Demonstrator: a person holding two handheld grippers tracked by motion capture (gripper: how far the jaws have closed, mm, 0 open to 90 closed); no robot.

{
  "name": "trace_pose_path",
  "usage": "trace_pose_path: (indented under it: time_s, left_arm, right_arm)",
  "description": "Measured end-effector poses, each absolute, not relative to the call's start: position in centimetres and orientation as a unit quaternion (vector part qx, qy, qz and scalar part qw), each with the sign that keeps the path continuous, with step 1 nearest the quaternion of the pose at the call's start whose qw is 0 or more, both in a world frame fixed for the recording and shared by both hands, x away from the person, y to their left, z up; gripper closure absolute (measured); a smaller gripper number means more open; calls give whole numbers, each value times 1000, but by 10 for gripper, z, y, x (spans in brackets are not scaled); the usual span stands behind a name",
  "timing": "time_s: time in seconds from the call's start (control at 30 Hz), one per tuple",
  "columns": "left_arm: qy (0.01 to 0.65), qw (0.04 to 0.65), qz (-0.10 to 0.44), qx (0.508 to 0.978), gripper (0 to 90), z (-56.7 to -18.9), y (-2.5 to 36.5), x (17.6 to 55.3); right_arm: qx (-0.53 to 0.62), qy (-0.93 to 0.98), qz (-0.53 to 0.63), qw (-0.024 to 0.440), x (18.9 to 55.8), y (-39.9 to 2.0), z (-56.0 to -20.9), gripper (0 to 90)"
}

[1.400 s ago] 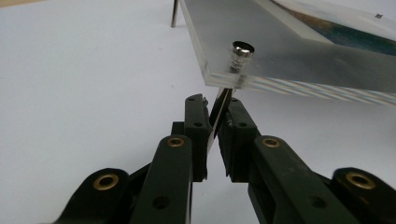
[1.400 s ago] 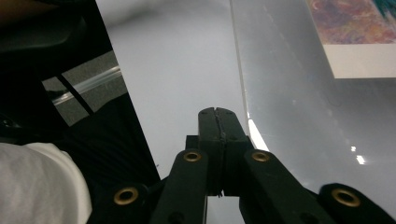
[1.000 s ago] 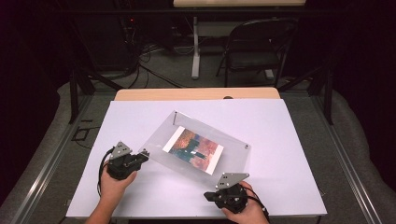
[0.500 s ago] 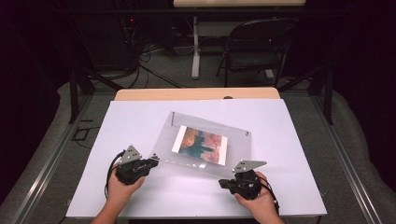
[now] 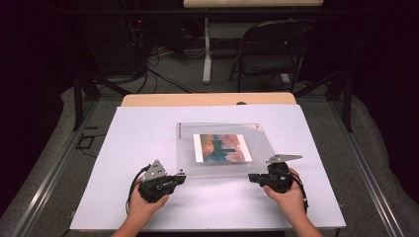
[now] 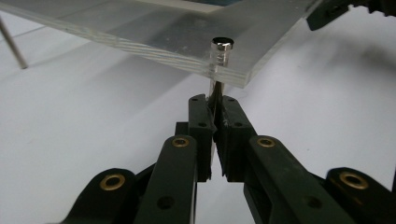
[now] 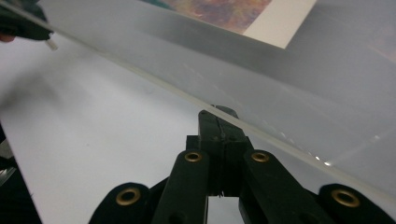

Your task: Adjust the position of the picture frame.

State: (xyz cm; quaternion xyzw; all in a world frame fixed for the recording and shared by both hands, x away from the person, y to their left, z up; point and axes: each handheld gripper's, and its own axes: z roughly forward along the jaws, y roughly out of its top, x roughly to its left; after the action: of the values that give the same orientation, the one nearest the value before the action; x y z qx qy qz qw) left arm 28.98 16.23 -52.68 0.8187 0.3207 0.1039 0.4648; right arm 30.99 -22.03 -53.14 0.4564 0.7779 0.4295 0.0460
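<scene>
A clear acrylic frame [image 5: 188, 143] with a colourful picture [image 5: 222, 148] in it lies square on the white tabletop [image 5: 148, 128]. My left gripper [image 5: 182, 174] is at its front left corner. In the left gripper view that gripper [image 6: 215, 100] is shut on the thin metal pin [image 6: 217, 88] under the capped standoff [image 6: 221, 49] of the plate [image 6: 140, 32]. My right gripper [image 5: 252, 177] is at the front edge near the right corner. Its jaws [image 7: 217, 112] are pressed together right at the plate's edge [image 7: 280, 135]; what the pads pinch is hidden under that edge.
A wooden table edge [image 5: 207, 98] runs along the back of the white sheet. Behind it stand a folding chair [image 5: 267, 54], a table leg [image 5: 206, 49] and floor cables [image 5: 158, 64]. Metal rails [image 5: 44, 182] flank the table. Bare white surface surrounds the frame.
The frame has turned from a diagonal lie to square with the table. Both hands swung with it, the left toward the middle, the right outward to the right.
</scene>
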Motion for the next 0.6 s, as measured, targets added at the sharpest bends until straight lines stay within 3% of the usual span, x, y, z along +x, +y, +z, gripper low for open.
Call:
trace_pose_path:
  time_s: [0.6]
  left_arm:
    - [294, 475, 84, 825, 853, -530, 125, 265]
  right_arm:
    - [482, 772, 412, 45, 353, -227, -532, 900]
